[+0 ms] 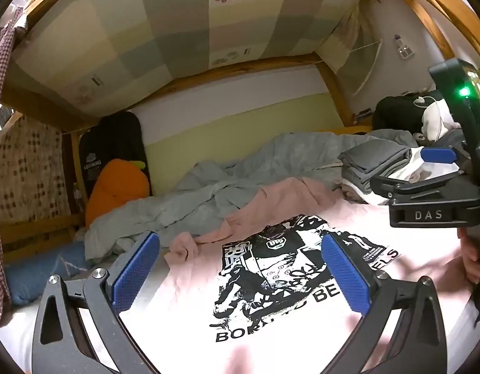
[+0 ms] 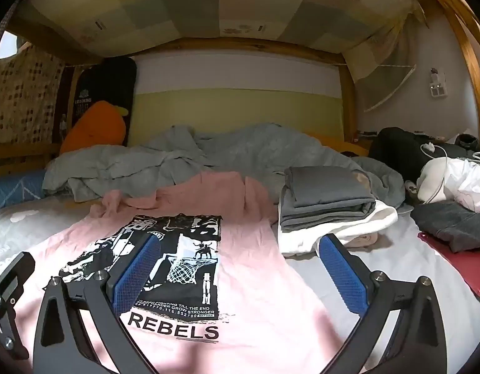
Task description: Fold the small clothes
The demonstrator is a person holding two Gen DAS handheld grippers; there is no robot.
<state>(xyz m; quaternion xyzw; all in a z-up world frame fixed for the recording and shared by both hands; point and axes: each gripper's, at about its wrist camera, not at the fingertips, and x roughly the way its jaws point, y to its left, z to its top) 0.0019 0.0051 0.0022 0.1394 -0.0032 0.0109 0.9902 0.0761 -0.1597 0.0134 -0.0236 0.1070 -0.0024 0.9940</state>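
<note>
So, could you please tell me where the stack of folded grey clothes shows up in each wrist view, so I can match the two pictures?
Left wrist view: the stack of folded grey clothes sits at the right, past the pink T-shirt, partly behind the other hand-held gripper.
Right wrist view: the stack is right of centre, beside the T-shirt's far right edge.
Shared landmark: the orange carrot plush at the far left.

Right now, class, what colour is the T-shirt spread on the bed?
Pale pink T-shirt, black-and-white print; right wrist view.
</note>
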